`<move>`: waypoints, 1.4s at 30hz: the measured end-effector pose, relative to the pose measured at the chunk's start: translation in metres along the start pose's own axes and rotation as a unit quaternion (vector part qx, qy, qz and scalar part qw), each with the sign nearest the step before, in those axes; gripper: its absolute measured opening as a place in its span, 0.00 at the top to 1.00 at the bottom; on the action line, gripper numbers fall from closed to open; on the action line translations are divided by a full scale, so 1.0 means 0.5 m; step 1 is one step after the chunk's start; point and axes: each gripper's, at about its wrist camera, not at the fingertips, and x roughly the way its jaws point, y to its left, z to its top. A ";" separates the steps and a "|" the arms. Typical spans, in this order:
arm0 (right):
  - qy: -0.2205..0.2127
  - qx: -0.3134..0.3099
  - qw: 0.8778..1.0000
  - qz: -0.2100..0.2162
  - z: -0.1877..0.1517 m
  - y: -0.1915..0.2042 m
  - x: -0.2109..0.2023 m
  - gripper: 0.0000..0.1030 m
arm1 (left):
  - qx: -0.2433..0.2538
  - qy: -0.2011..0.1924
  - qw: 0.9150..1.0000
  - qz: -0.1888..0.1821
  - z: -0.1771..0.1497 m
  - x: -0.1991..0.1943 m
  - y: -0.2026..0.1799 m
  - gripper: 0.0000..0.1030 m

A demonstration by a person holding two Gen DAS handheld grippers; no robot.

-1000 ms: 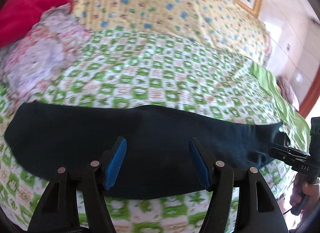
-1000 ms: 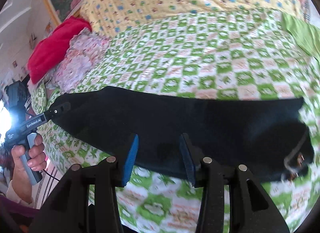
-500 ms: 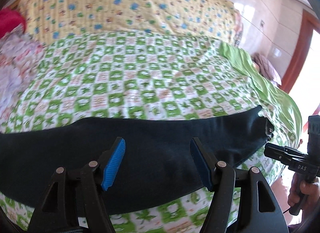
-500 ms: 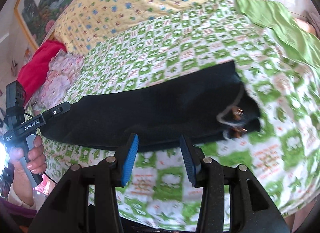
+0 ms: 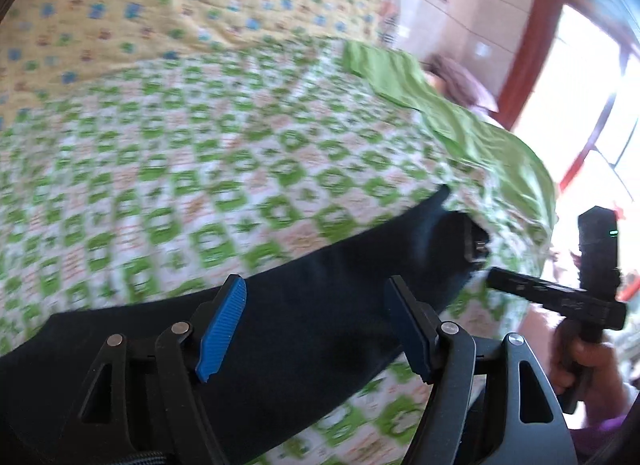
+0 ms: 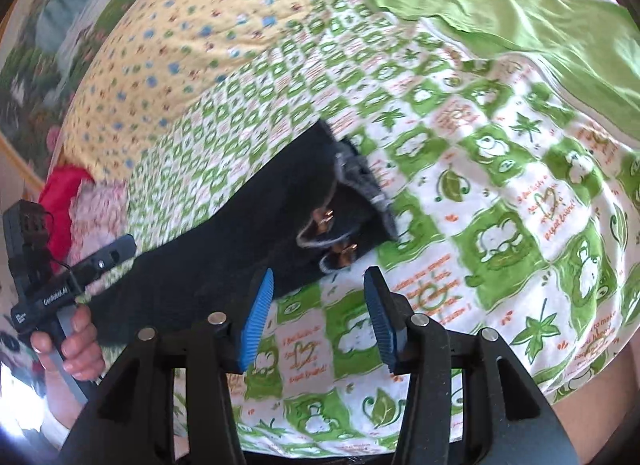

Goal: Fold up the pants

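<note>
Left wrist view: the left hand-held gripper (image 5: 314,329) hangs over dark navy pants (image 5: 280,329) that lie flat in a long band on a bed (image 5: 208,169) with a green-and-white checked sheet. Its blue pads (image 5: 222,329) are spread wide and opening further, with only the cloth lying beneath them, nothing pinched. The pants run from 8 o'clock up toward 3 o'clock, where the waist end sits near the bed's edge. Just past that end, at 3 o'clock, the right hand-held gripper (image 5: 494,279) points in at the waistband, carried by the person's right hand (image 5: 580,361).

Right wrist view: the right hand-held gripper's jaws are parted and opening too, hovering over bare sheet just beside the waist end, which sits at about 11 o'clock from the pads. Small brass-coloured fittings (image 6: 332,237) show at the open waist (probably buttons or rivets, though the blur makes that hard to settle). The left hand (image 6: 74,345) and its tool appear at 9 o'clock, over the leg part. A yellow flowered quilt (image 6: 192,25) lies at the far side at 12 o'clock, and a plain green cloth (image 6: 540,13) at 1 o'clock.
</note>
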 end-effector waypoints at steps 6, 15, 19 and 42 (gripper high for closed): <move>0.005 0.036 0.999 0.018 0.002 -0.017 0.019 0.52 | 0.048 0.046 0.997 -0.045 0.052 0.078 -0.031 0.30; -0.025 0.112 0.991 0.062 0.018 -0.050 0.037 0.52 | 0.125 0.112 0.983 -0.073 0.113 0.195 -0.093 0.30; -0.034 0.101 0.993 0.056 0.016 -0.062 0.037 0.84 | 0.157 0.128 0.975 -0.087 0.126 0.231 -0.126 0.30; -0.042 0.069 0.990 0.113 -0.001 -0.083 0.017 0.87 | 0.151 0.187 0.945 -0.221 0.162 0.339 -0.191 0.88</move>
